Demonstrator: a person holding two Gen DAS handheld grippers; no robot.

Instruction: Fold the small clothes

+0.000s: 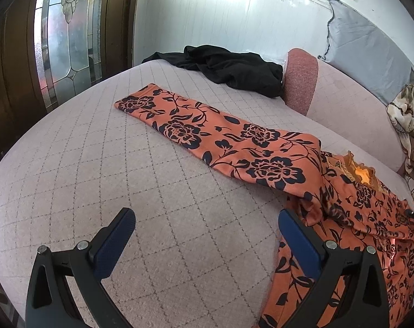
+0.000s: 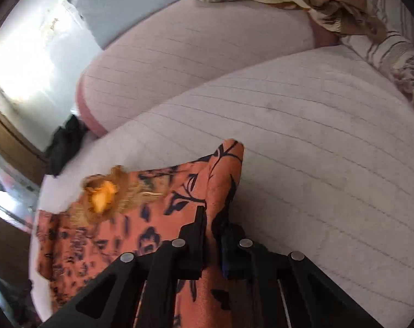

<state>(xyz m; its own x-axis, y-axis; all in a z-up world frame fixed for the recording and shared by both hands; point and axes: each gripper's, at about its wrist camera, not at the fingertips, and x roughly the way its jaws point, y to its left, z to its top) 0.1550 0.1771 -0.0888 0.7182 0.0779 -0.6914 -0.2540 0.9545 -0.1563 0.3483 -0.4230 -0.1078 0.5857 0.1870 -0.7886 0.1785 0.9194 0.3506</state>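
now the right gripper (image 2: 211,224) pinches the orange floral garment (image 2: 141,218) — left gripper (image 1: 207,227) fingers spread wide, empty.

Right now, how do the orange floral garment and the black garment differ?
The floral garment is patterned and partly laid out flat in a long strip; the black garment is plain and crumpled. The floral one lies nearer, the black one at the far edge. Both rest on the pink bed.

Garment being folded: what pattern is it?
Orange garment with dark navy flower-and-vine print; clearest in the left wrist view.
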